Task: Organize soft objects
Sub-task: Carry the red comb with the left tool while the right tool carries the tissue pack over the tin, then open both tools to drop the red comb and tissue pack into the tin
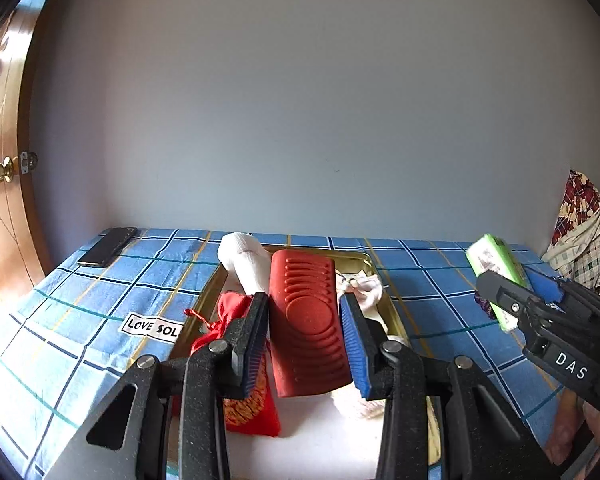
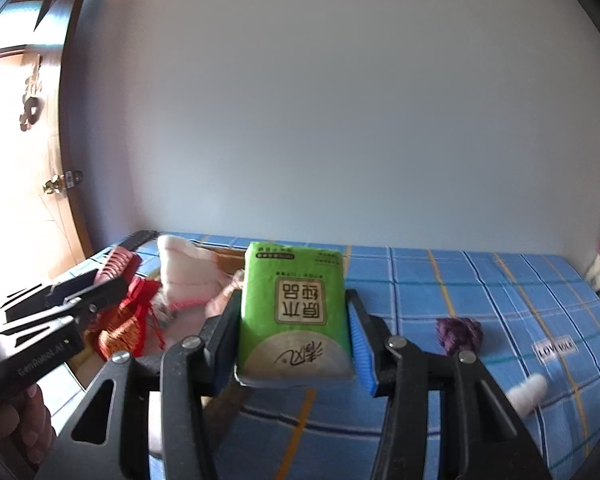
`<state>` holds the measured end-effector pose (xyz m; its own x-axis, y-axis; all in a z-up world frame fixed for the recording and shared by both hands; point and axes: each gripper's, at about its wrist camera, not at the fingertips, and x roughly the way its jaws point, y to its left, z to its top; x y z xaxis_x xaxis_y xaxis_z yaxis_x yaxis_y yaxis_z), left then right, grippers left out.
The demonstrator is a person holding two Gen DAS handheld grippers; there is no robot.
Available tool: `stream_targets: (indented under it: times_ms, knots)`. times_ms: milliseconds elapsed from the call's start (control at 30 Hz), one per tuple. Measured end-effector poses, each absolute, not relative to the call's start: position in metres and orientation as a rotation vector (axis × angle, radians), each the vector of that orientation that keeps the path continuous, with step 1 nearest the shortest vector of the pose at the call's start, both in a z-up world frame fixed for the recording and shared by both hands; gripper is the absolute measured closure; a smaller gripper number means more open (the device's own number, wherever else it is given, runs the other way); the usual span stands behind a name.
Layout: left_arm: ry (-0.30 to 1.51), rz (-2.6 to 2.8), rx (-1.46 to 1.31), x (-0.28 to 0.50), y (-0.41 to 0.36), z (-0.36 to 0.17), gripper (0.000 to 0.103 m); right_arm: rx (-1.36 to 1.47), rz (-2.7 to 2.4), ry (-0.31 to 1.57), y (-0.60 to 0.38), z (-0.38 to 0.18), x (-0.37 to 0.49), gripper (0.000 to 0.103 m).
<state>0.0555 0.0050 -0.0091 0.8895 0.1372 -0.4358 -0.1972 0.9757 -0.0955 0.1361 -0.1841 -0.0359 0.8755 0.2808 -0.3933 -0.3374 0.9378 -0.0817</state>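
Two tongs gripping: left tongs (image 1: 306, 330) clamp ribbed red rubbery block (image 1: 308, 320); right tongs (image 2: 294, 338) clamp glossy green tissue pack (image 2: 294, 312).

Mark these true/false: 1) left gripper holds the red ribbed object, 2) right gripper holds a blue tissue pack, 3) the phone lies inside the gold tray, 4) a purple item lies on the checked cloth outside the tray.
1) Left gripper holds the red ribbed object: true.
2) Right gripper holds a blue tissue pack: false; the tissue pack is green.
3) Phone lies inside the gold tray: false; it lies on the checked cloth, near the far left corner.
4) Purple item lies on the cloth outside the tray: true.
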Motion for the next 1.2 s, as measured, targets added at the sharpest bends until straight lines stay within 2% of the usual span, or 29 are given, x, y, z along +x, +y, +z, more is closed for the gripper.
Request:
stream_targets:
  times_ms: [333, 700, 800, 833, 867, 900, 967, 1067, 1200]
  knots:
    - [0.588, 0.130, -0.192, 0.095, 0.043, -0.007, 0.064, -0.165, 0.395, 0.456, -0.139, -0.028, 0.174, 0.054]
    - [0.695, 0.155, -0.168, 0.128, 0.065, -0.028, 0.064, -0.215, 0.429, 0.545, -0.100, -0.055, 0.209, 0.054]
    - [0.718, 0.165, -0.167, 0.132, 0.068, -0.032, 0.063, -0.210, 0.441, 0.570, -0.099, -0.063, 0.216, 0.052]
    - [0.710, 0.163, -0.166, 0.130, 0.067, -0.029, 0.063, -0.214, 0.446, 0.574, -0.101, -0.063, 0.216, 0.043]
    - [0.698, 0.154, -0.154, 0.128, 0.066, -0.027, 0.060, -0.212, 0.448, 0.570, -0.103, -0.063, 0.215, 0.033]
    - [0.691, 0.152, -0.144, 0.126, 0.062, -0.024, 0.057, -0.204, 0.458, 0.560, -0.105, -0.060, 0.212, 0.032]
    - [0.680, 0.162, -0.138, 0.121, 0.063, -0.019, 0.036, -0.198, 0.469, 0.542, -0.112, -0.054, 0.204, 0.030]
    - [0.643, 0.181, -0.128, 0.109, 0.058, -0.013, 0.030, -0.217, 0.456, 0.510, -0.125, -0.047, 0.187, 0.022]
    - [0.628, 0.191, -0.109, 0.102, 0.042, -0.009, 0.026, -0.211, 0.429, 0.496, -0.155, -0.041, 0.167, 0.021]
